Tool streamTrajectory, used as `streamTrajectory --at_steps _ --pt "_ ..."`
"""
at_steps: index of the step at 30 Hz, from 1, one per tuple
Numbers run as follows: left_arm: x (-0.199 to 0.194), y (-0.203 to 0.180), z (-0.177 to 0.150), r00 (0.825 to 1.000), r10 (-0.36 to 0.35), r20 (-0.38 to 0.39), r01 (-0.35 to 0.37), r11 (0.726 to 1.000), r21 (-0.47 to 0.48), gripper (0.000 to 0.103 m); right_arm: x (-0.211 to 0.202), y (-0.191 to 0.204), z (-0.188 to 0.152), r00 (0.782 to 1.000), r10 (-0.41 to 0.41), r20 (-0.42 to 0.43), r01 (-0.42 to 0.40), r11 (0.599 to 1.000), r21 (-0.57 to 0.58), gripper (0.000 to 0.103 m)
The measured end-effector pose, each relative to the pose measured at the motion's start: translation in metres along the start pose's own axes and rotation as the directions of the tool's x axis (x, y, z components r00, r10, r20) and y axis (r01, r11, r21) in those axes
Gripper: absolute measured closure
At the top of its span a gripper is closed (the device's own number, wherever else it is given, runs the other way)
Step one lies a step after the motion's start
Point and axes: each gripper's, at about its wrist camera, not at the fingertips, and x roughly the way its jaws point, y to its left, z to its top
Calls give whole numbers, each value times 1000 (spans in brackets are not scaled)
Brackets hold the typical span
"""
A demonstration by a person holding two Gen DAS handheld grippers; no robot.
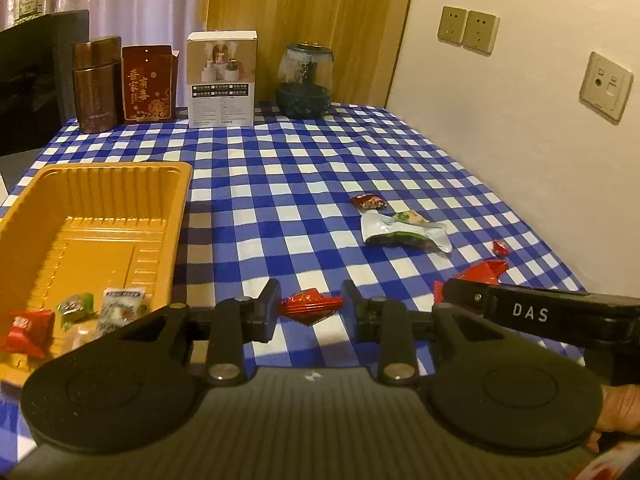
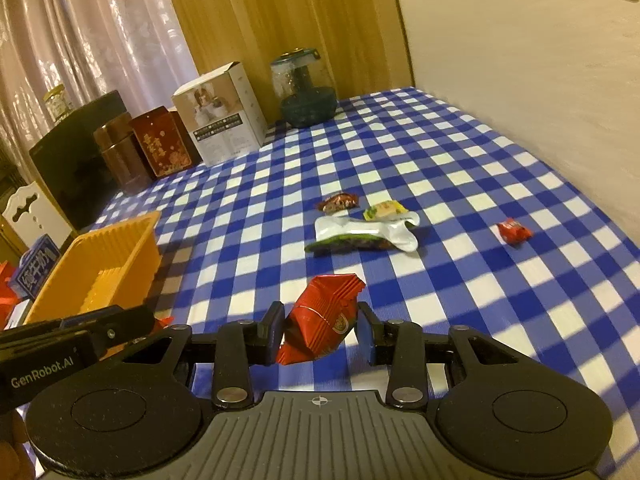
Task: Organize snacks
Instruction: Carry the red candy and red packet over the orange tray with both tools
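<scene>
The bench (image 1: 304, 168), under blue-and-white checked cloth, carries an orange tray (image 1: 120, 184) at its left side. Right of the tray lie a white packet (image 1: 394, 230), two small sweets just behind it, and a red sweet (image 2: 514, 231) further right. Far behind the tray stand a brown tin (image 1: 98, 84), red box (image 1: 149, 82), white box (image 1: 221, 80) and glass jar (image 1: 305, 80).

Left tool (image 1: 311, 310) around red snack packet (image 1: 311, 305), orange tray (image 1: 96, 224) beside
</scene>
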Motion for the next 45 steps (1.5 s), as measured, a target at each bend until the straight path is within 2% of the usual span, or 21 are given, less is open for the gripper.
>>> streamTrajectory --at_steps 8,20,36,45 --pt "-34 2 -9 1000 3 -1 -3 1000 -3 74 -32 12 -12 1000 -18 -17 18 1000 -13 65" --pt "-71 6 -8 999 6 35 -6 1000 -8 74 -58 40 -18 1000 6 -7 -7 998 -60 65" --pt "-99 28 -2 997 29 71 -26 999 -34 74 -61 75 -12 998 61 1 -60 992 -110 65" --pt "-109 57 4 994 67 83 -61 995 -73 74 -50 110 -7 993 119 -7 -118 982 -148 65"
